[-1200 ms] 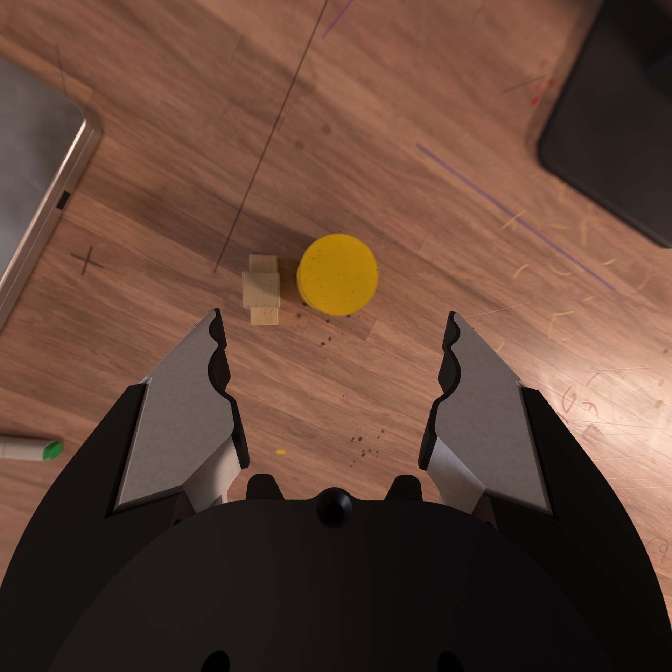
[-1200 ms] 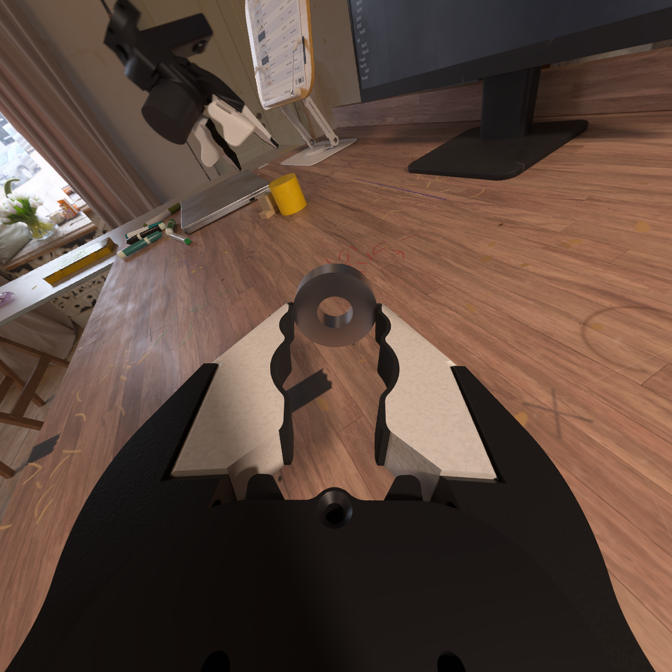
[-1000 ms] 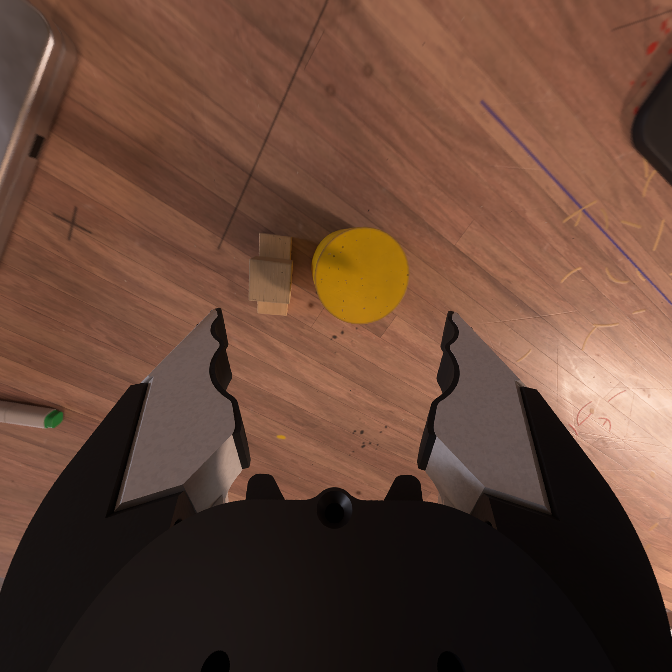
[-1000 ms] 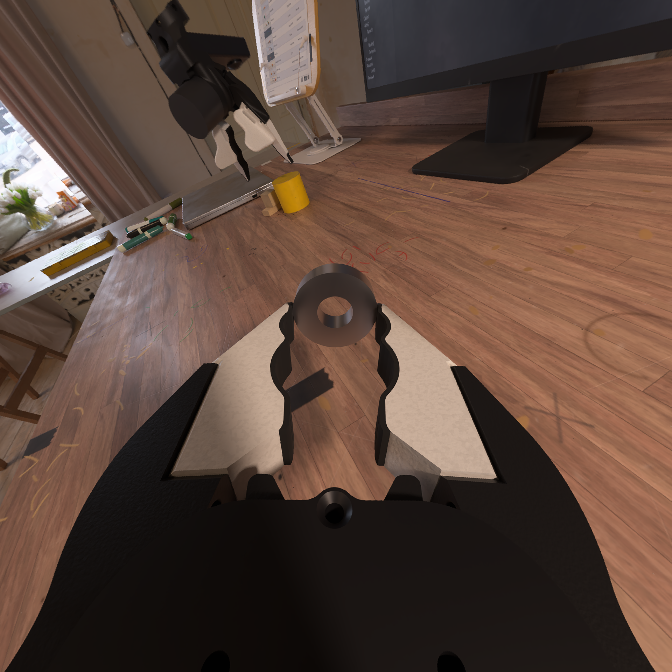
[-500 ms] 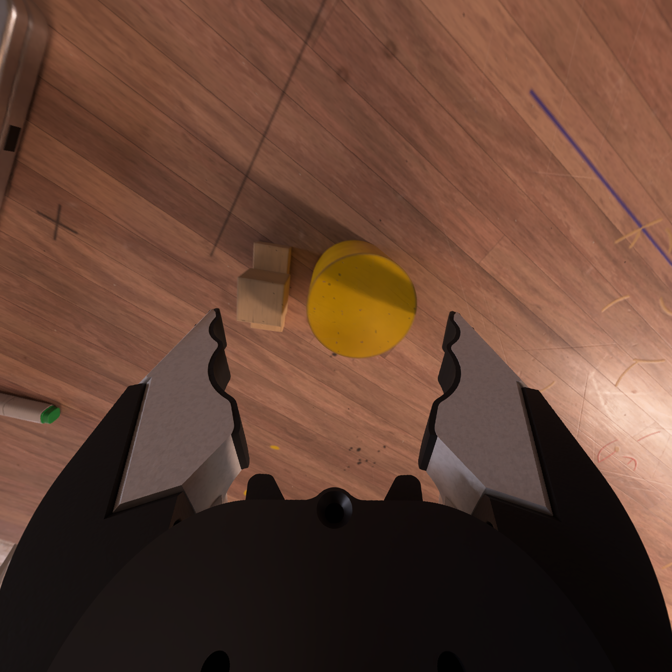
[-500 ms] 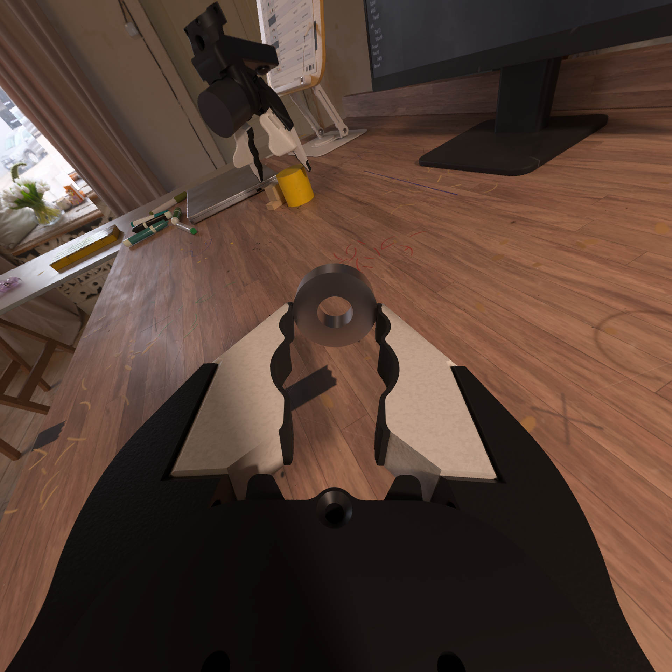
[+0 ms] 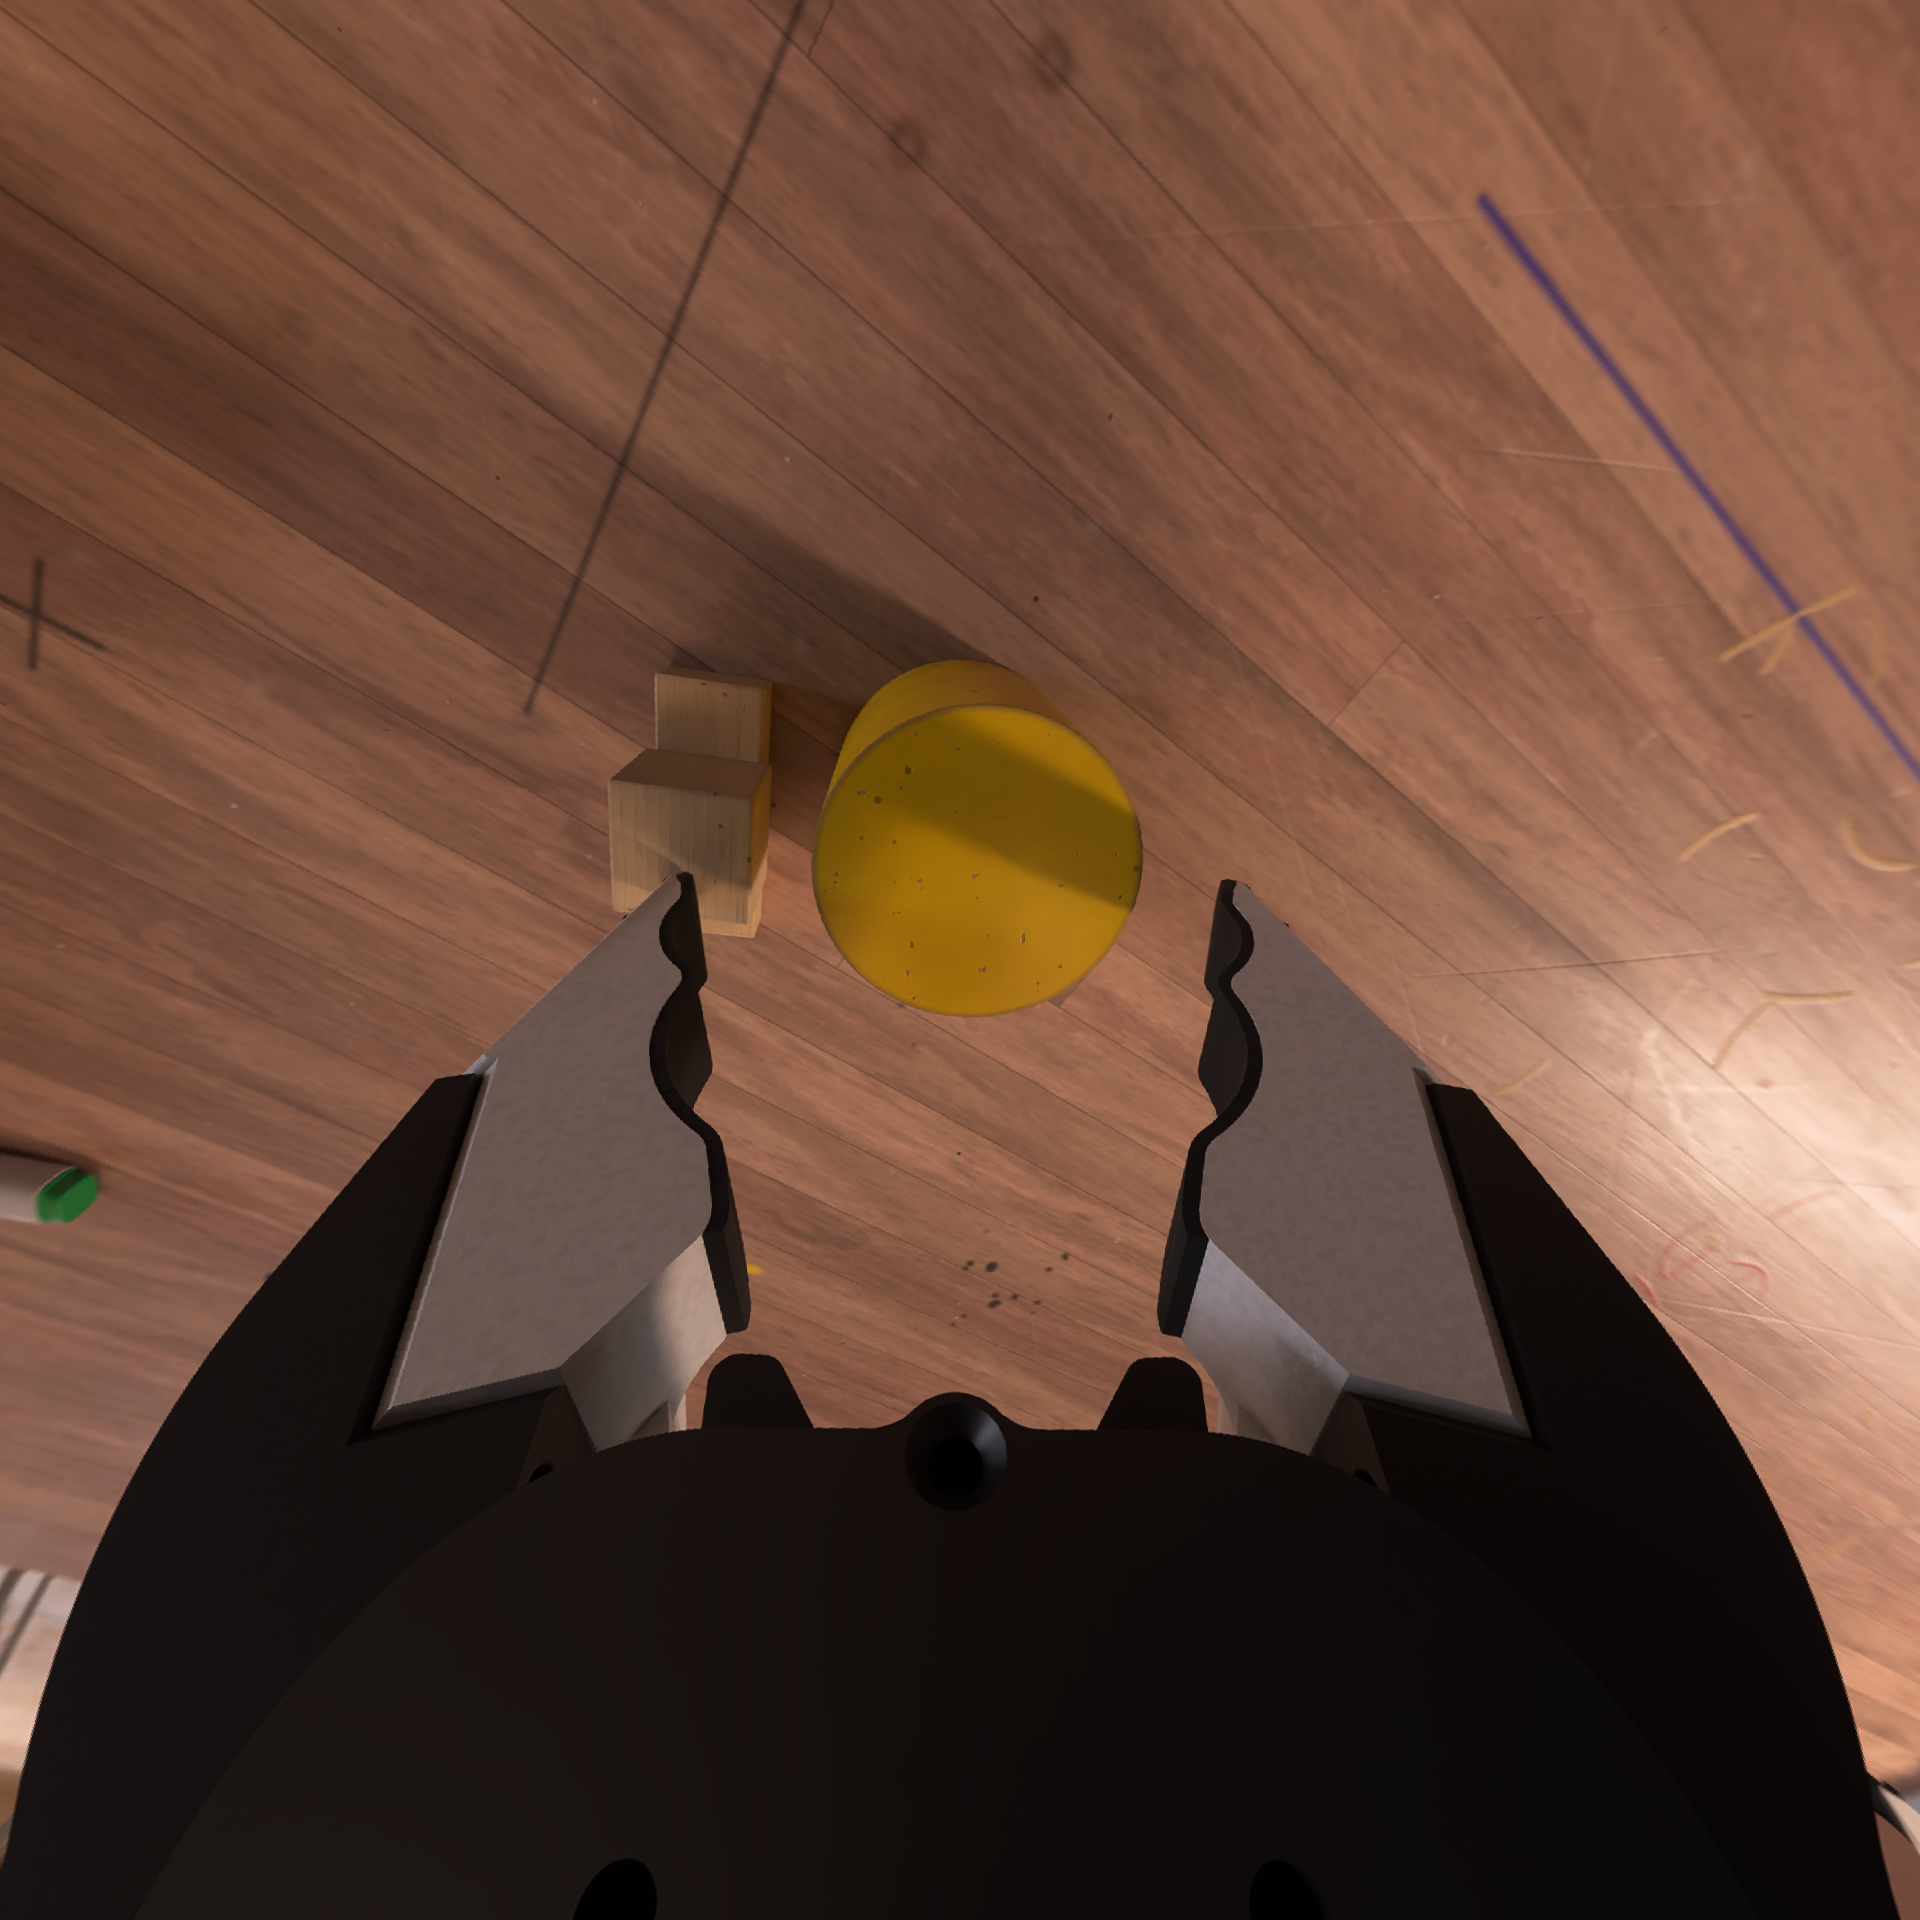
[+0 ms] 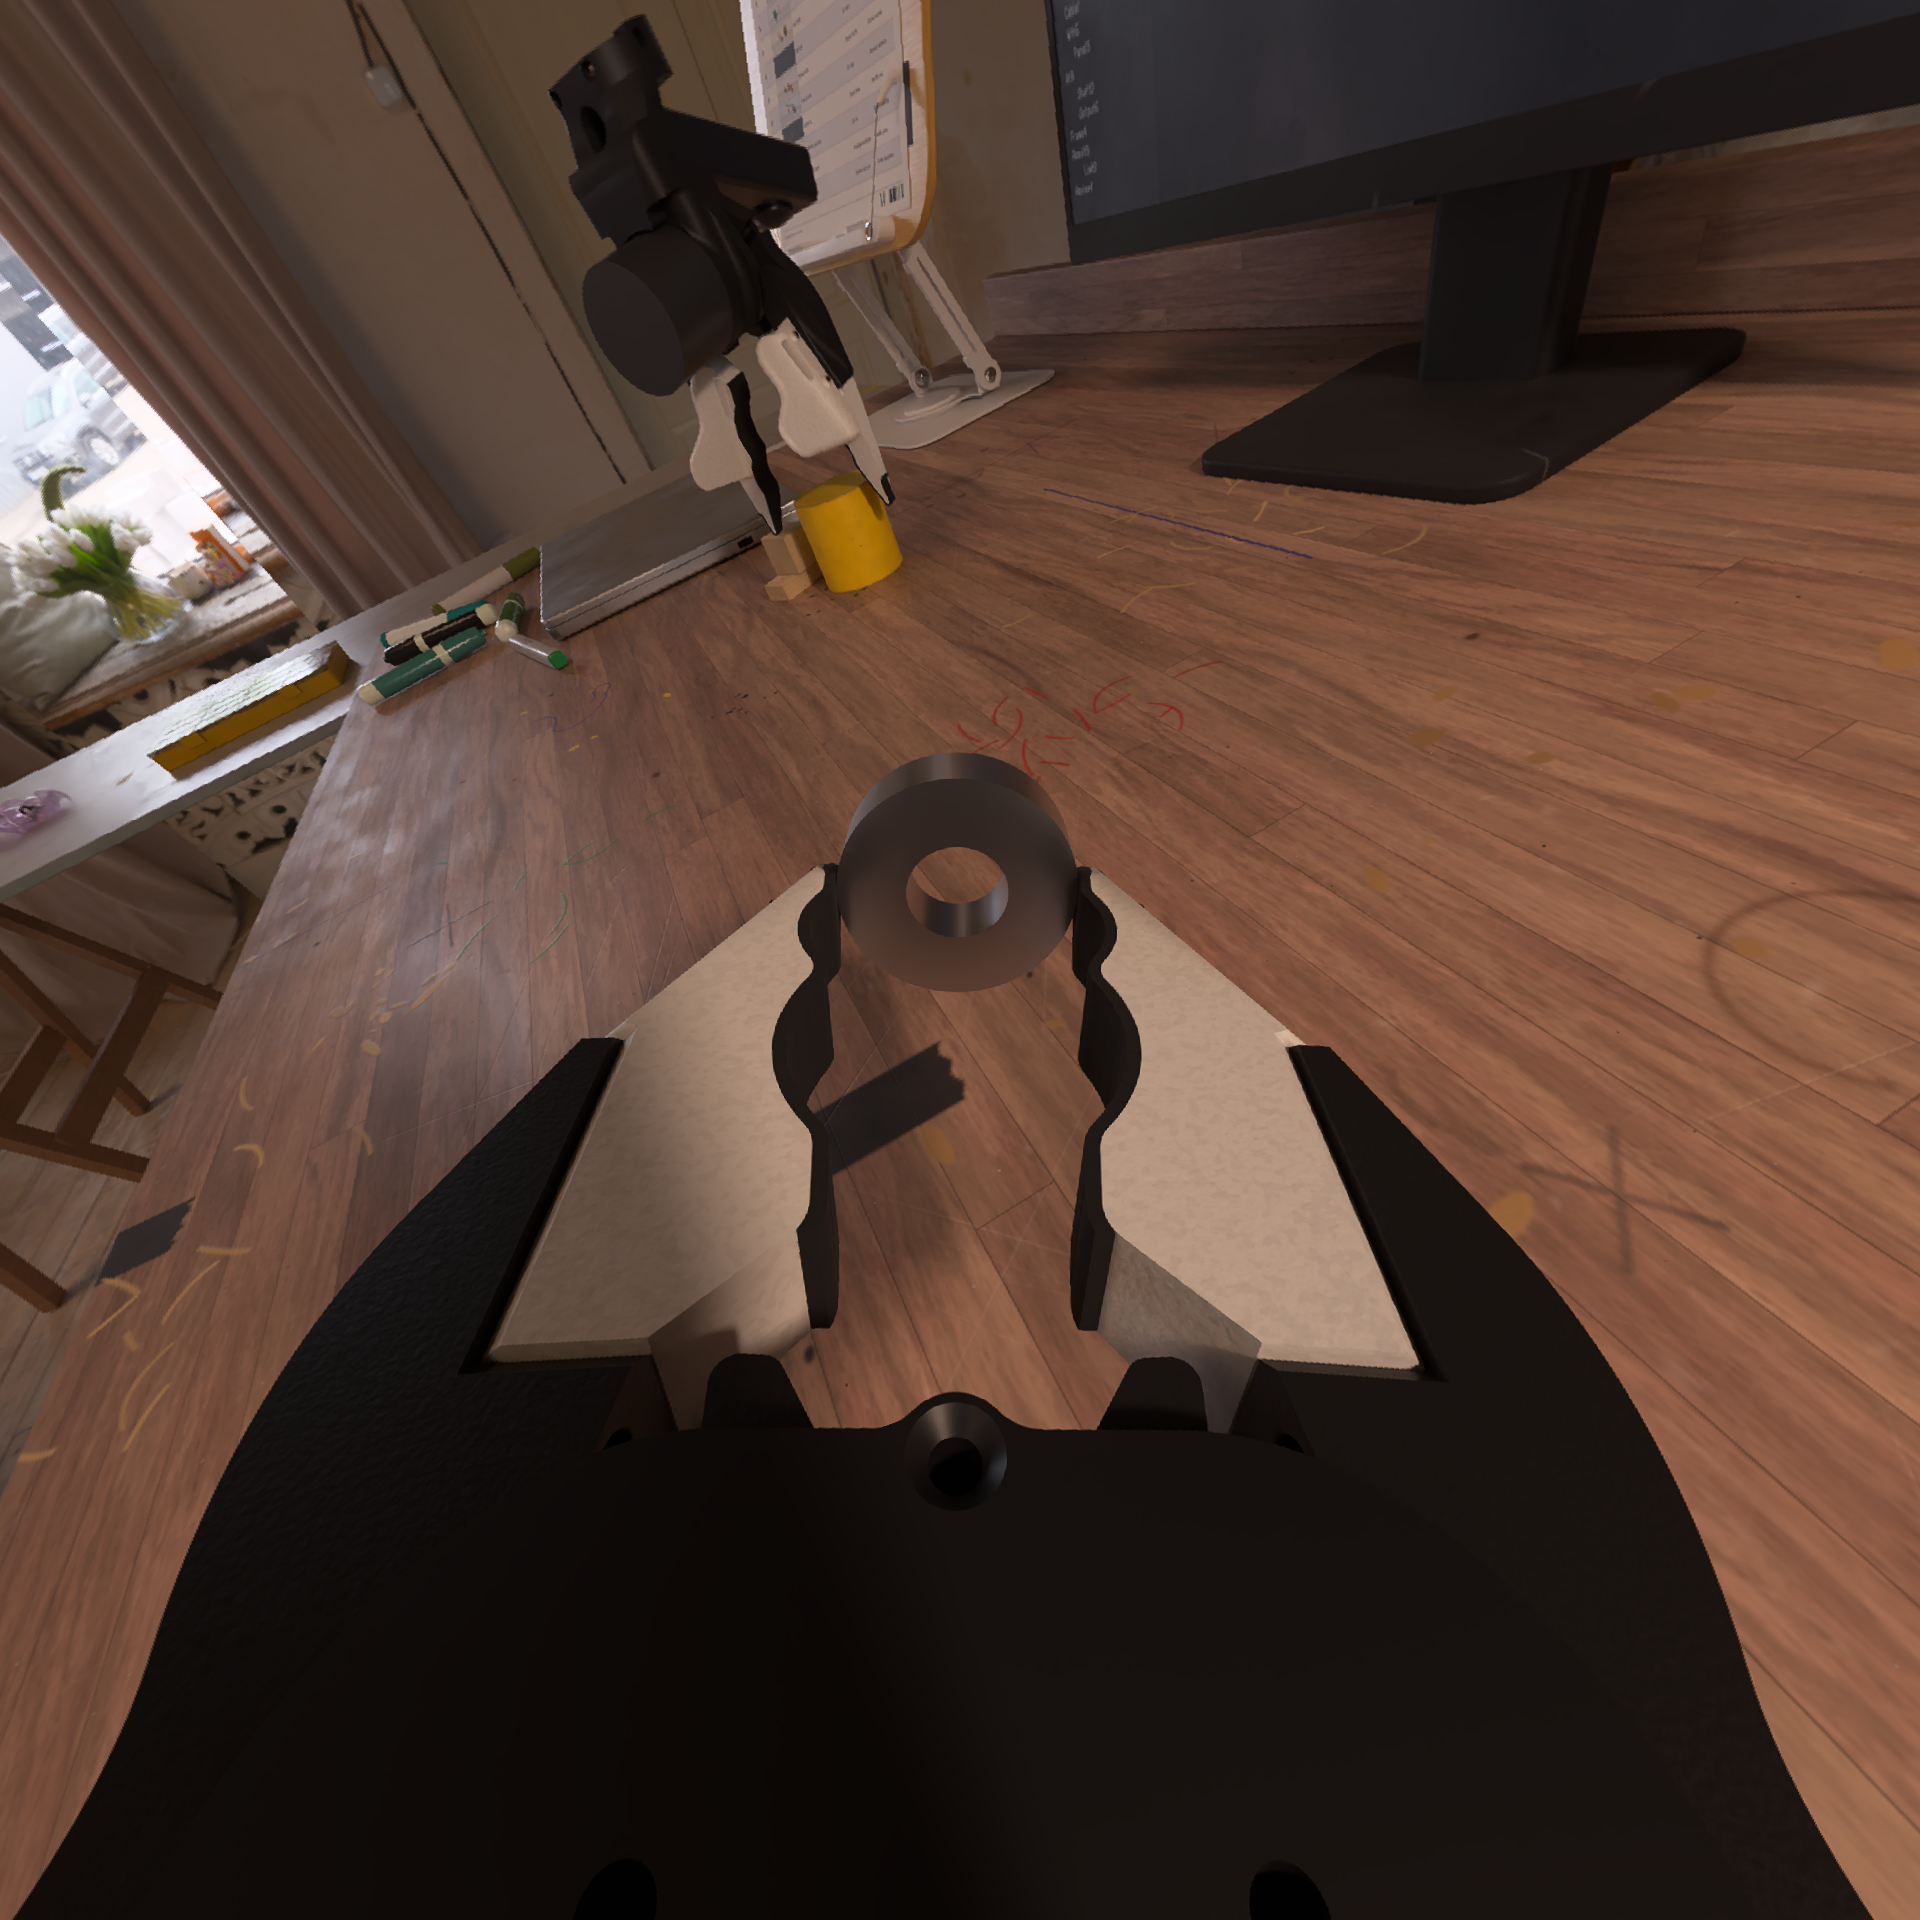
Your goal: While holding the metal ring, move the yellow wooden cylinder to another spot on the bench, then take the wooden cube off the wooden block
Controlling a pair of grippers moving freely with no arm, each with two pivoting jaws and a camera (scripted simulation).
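The yellow wooden cylinder [image 7: 971,862] stands upright on the wooden bench. Just left of it a small wooden cube [image 7: 686,826] sits on a flat wooden block [image 7: 717,712]. My left gripper [image 7: 954,894] is open and hangs just above the cylinder, its fingertips to either side of the top. In the right wrist view the cylinder [image 8: 850,535] and the cube and block [image 8: 790,566] lie far off, with the left gripper [image 8: 826,488] over them. My right gripper [image 8: 956,883] is shut on the dark metal ring [image 8: 956,888], held above the bench.
A grey laptop [image 8: 634,566] lies left of the block. Several markers [image 8: 447,644] lie near the bench's left edge; one marker tip [image 7: 47,1195] shows in the left wrist view. A monitor stand [image 8: 1475,416] and a clipboard on a white stand [image 8: 883,218] are at the back.
My left gripper has come down toward the yellow cylinder, which now looks larger and sits between the fingertips. The jaws have narrowed a little. The right gripper keeps the ring nearly still.
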